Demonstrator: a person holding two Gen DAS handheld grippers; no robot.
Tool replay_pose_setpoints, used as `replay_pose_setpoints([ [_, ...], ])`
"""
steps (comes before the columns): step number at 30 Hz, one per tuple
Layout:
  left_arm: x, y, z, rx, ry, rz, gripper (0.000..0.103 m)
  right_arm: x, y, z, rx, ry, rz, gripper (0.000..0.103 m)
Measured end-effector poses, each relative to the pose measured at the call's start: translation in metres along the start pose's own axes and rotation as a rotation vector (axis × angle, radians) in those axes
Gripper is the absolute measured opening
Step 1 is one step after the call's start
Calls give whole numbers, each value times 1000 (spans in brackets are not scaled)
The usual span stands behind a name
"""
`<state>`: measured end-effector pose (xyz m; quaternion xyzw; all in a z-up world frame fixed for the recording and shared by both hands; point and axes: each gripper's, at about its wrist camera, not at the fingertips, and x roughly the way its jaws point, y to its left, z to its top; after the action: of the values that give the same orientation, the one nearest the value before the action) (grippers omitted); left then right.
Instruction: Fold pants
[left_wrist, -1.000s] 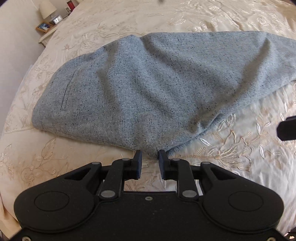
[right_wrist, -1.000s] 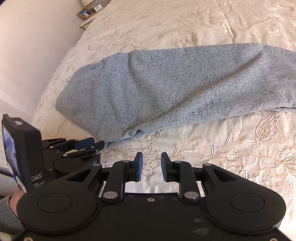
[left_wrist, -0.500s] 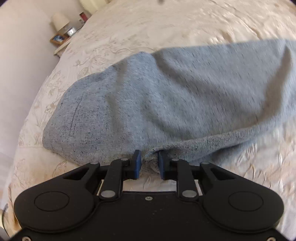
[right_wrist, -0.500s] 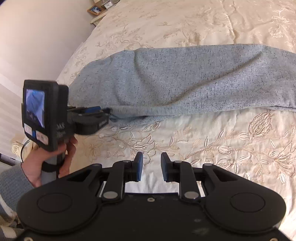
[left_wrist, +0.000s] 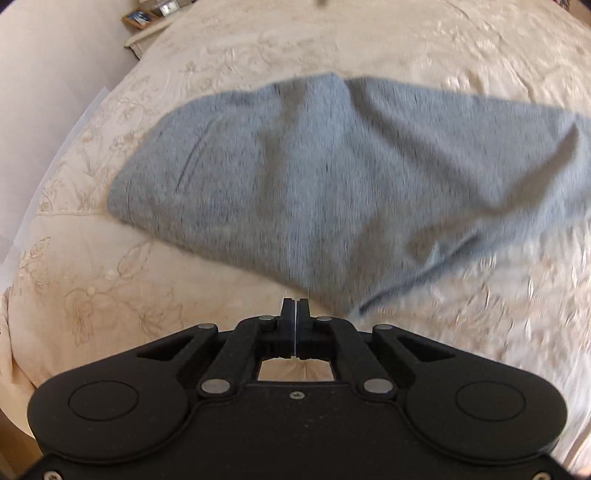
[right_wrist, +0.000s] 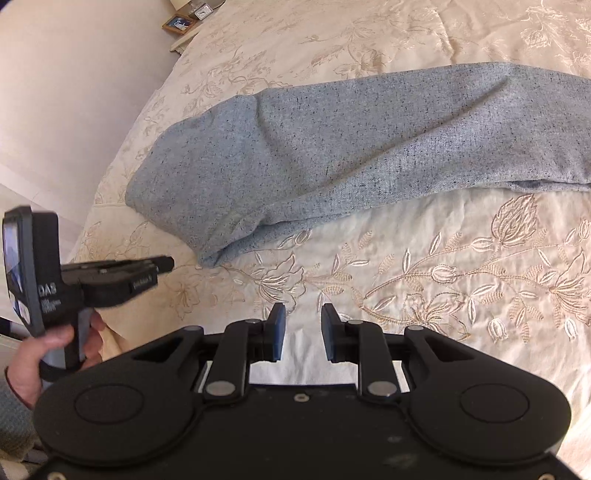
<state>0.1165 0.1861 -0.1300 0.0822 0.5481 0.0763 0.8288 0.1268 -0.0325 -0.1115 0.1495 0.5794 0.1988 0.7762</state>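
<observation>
Grey-blue flecked knit: the pants lie on the bed, folded lengthwise so that one leg covers the other. In the right wrist view the waist end sits at centre left, and the legs run to the right edge of the frame. A layered edge shows along the lower side, ending in a rounded corner at lower centre left. The cloth carries soft creases near the waist. In the left wrist view the pants fill the middle of the frame and are blurred; a dark pocket seam is visible at left of centre.

The bed cover is cream with embroidered flowers and leaves.

Left claw: fingers pressed together with nothing between them, tips just short of the near edge of the pants. In the right wrist view the left claw appears at lower left, gripped by a hand, apart from the corner of the pants.

Right claw: fingers apart, empty, above bare bed cover near the lower edge of the pants.
</observation>
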Motion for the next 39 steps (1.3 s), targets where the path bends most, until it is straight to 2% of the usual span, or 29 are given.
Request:
replay_pose_setpoints([
  [3,-5,6,-12,13,4,-38,14,10,15,8,-37,-12,0,24],
  [5,-10,9,-7,10,-19,-72,14,17,26,16,-56,-35,-2,24],
  [12,-1,4,40,21,-123,-151,14,40,47,60,-60,-145,-51,24],
  [14,10,0,49,35,-110,-179,14,50,46,71,-48,-178,-80,24],
  [16,28,-5,51,56,-52,-219,15,62,40,76,-43,-182,-129,24],
  [17,39,-7,49,79,-10,-236,15,71,33,76,-48,-160,-173,24],
  [19,60,-12,34,149,86,-212,15,91,17,70,-39,-59,-261,20],
  [20,64,-12,27,179,88,-216,15,99,8,65,-24,-8,-281,19],
  [21,63,-10,20,206,64,-228,15,100,2,60,-13,7,-283,14],
  [22,60,-9,18,229,57,-235,15,96,-1,56,-7,-7,-277,14],
  [24,50,-4,19,243,44,-255,15,80,-3,52,19,-46,-263,21],
  [26,35,6,24,227,-9,-275,15,63,-2,51,43,-116,-247,21],
  [29,21,19,39,216,-108,-251,15,50,0,61,66,-205,-250,22],
  [32,30,33,66,184,-163,-208,16,57,-4,80,79,-221,-281,22],
  [33,40,42,75,169,-156,-186,19,63,-8,84,79,-210,-310,22],
  [35,66,52,87,159,-101,-93,20,77,-23,89,106,-163,-390,21],
  [36,87,55,92,171,-45,-24,20,83,-31,89,132,-133,-425,15],
  [37,105,63,92,183,7,5,12,84,-38,89,162,-127,-430,11],
  [39,104,77,94,171,14,-46,12,76,-44,89,215,-142,-413,13],
])
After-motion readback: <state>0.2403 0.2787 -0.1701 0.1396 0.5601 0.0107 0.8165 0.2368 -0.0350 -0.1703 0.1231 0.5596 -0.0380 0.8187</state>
